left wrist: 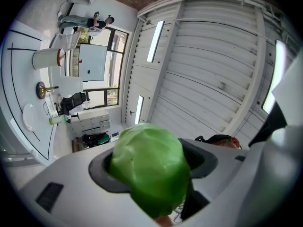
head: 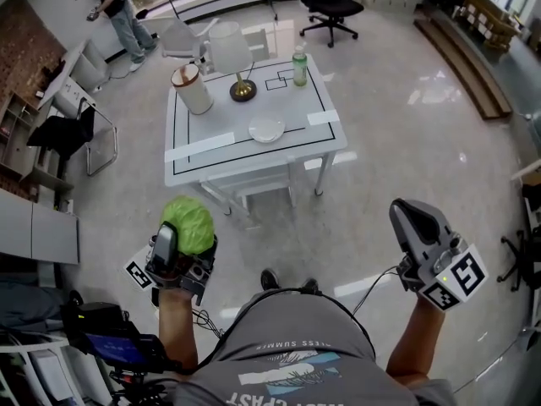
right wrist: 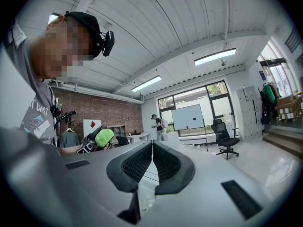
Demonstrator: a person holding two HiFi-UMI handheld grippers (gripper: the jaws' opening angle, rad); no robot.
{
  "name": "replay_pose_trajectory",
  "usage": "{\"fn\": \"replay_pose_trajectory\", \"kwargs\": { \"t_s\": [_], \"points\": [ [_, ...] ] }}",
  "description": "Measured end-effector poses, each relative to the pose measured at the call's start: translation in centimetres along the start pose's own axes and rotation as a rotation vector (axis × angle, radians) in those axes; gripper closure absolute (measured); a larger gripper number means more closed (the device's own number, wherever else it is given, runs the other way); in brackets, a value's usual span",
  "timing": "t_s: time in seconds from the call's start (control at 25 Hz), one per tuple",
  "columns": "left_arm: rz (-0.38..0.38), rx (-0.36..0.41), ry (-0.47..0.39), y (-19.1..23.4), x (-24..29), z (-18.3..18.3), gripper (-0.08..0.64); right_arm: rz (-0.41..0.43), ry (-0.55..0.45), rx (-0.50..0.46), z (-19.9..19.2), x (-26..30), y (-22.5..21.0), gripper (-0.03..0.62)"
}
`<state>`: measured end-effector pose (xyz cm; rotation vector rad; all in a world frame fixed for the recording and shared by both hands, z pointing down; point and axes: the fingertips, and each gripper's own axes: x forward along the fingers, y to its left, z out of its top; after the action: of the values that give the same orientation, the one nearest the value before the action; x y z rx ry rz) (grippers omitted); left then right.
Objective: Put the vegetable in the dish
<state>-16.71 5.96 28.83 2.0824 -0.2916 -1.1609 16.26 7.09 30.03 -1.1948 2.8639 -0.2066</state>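
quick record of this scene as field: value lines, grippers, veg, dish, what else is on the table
left gripper: shut on the cabbage
right gripper: shut, nothing between the jaws
cabbage: green, held short of the table
dish: white, empty, near the table's front edge
table: white, ahead of the person
also on table: lamp, bottle, white cylinder
task stage: cabbage held, not yet in the dish

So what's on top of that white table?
A white dish, a brass-based lamp, a bottle and a white cylindrical container. Its shade hides the tabletop behind it.
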Motion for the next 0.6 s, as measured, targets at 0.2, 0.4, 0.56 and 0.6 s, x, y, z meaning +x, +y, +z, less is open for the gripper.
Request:
{"fn": "replay_pose_trajectory", "kwargs": {
  "t_s": [0.2,0.4,0.56,0.6],
  "points": [
    [-0.008,-0.023,0.004,1.6,0.0,3.8,0.25,-0.016,0.008,-0.007,0.5,3.6,1.0,0.583],
    [-0.025,-0.03,0.014,1.8,-0.6,5.0,0.25,-0.028,0.005,-0.019,0.4,4.8,1.8,0.583],
    [-0.032,-0.034,0.016,1.7,-1.4,6.7,0.25,-0.028,-0.004,-0.031,0.7,6.4,3.3,0.583],
    [-0.035,-0.035,0.02,1.8,-1.6,7.3,0.25,-0.03,-0.005,-0.033,0.8,7.0,3.6,0.583]
  ]
}}
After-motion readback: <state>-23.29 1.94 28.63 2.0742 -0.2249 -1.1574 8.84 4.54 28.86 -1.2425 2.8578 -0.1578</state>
